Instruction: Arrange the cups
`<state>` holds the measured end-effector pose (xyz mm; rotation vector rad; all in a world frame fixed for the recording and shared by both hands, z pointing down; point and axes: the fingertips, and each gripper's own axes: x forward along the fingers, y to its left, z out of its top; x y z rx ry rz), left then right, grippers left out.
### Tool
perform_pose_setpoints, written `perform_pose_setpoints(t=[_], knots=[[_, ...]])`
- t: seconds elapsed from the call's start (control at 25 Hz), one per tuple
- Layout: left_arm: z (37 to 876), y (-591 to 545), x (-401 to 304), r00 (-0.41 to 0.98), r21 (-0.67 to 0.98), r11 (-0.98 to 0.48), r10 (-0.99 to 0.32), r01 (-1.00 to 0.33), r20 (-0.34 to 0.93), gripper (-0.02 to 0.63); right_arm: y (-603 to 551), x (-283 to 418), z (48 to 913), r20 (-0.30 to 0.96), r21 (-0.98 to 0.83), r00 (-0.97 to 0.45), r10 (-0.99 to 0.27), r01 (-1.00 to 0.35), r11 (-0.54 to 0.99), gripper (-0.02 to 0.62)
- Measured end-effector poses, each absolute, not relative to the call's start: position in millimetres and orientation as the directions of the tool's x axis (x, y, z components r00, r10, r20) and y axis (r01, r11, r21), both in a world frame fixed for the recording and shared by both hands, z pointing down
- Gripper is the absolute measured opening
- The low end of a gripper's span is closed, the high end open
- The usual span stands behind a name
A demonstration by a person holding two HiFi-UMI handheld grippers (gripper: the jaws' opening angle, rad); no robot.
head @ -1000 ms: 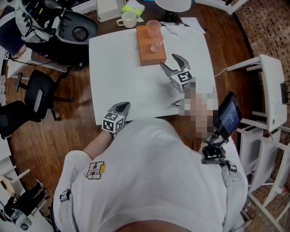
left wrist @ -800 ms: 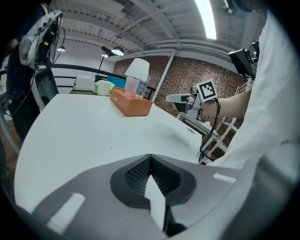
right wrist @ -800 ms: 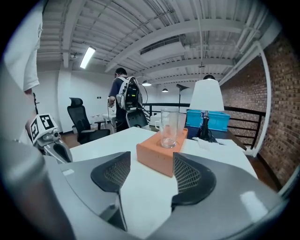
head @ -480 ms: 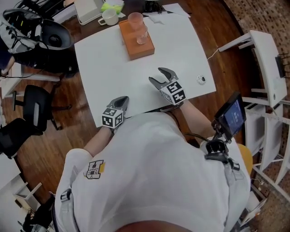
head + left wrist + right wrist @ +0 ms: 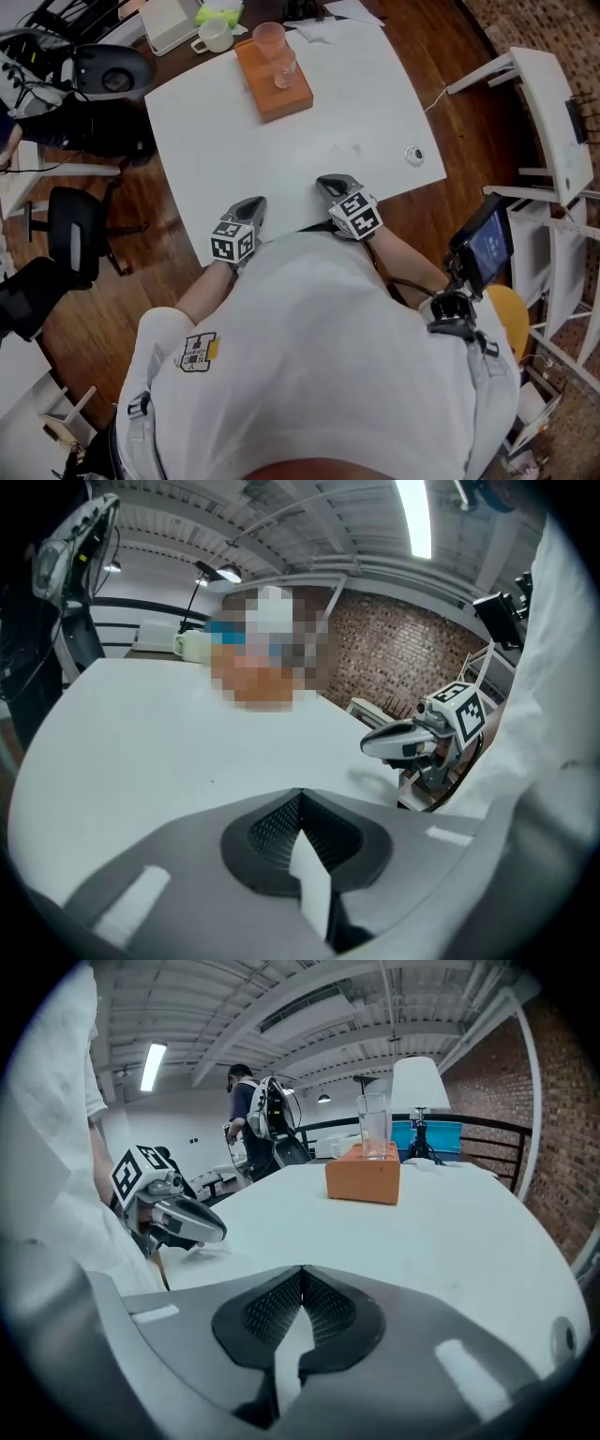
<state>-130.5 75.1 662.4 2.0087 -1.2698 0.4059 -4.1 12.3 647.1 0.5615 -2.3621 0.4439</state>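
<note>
I stand at the near edge of a white table [image 5: 281, 150], seen from above my head, with a set of tongs in each hand. My left gripper [image 5: 251, 208] rests at the table's near edge. Its jaws are pressed together with nothing between them. My right gripper [image 5: 336, 185] sits just beside it to the right, also at the near edge. Its jaws have just closed and meet tip to tip, empty. The two grippers point roughly the same way, across the table, and are near each other but apart.

The cups are well away from both grippers, at the far side of the table. An orange block [image 5: 272, 89] lies there, and two cups stand upright on it: a pink cup [image 5: 268, 37] at its far end and a clear glass [image 5: 284, 70] just in front of it. In the right gripper view the glass [image 5: 373, 1127] rises from the block [image 5: 363, 1177]. A white mug [image 5: 214, 36] stands on the dark surface beyond the table's far left corner, beside a white tray [image 5: 169, 23].

A small round object [image 5: 414, 155] lies near the table's right edge.
</note>
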Motion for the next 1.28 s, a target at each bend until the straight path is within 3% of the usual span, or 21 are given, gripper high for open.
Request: perform_pose_setpoints(t=[1.28], knots=[[659.4, 69.7, -130.7, 0.461, 0.380, -0.273, -0.647, -0.884, 0.607, 0.000, 6.6, 5.7, 657.1, 0.694, -0.150, -0.653, -0.302, -0.542, 0.827, 0.000]])
